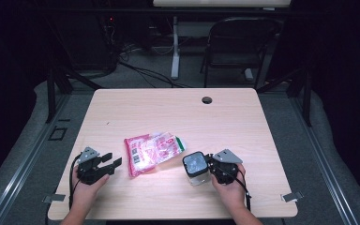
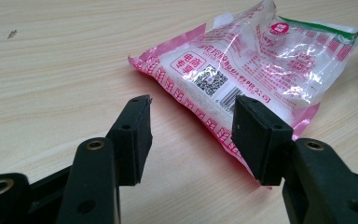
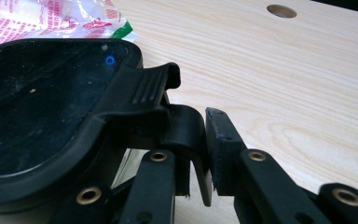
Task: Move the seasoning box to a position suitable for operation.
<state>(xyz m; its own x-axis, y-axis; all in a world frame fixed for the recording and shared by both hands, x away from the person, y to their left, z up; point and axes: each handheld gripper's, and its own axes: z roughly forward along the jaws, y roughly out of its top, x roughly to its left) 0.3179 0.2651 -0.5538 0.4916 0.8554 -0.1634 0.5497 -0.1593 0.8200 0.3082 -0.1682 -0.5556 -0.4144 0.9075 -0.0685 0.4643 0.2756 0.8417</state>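
The right gripper [image 3: 196,154] is clamping the latch tab of a jar's black lid [image 3: 51,107], its jaws pinched on that tab and nothing else. The jar [image 1: 196,168] is standing just beside the bag's near right corner, touching the right gripper. The left gripper [image 1: 108,165] is sitting with jaws spread and empty, just left of the bag [image 1: 152,151]; in its own view one pad is overlapping the bag's pink seam [image 2: 214,135], but whether it is touching is unclear.

Risks, as I judge them: the hold is sitting on a thin hinged tab, so a pull could be flipping the latch open or tilting the jar instead of moving it. A tipped jar would be landing on the bag or rolling toward the table [image 1: 243,117] edge on the person's side. If the left gripper closes where it is, it may be catching only the slick seam, and the film could be slipping out or tearing. The bag's loose top is lying close to the jar, so sliding either thing could be dragging the other.

Hard to make out: the jar's body under the lid, and whether anything is inside it. The bag's contents are lost in glare. The lid is cut off at the left of the right gripper view.
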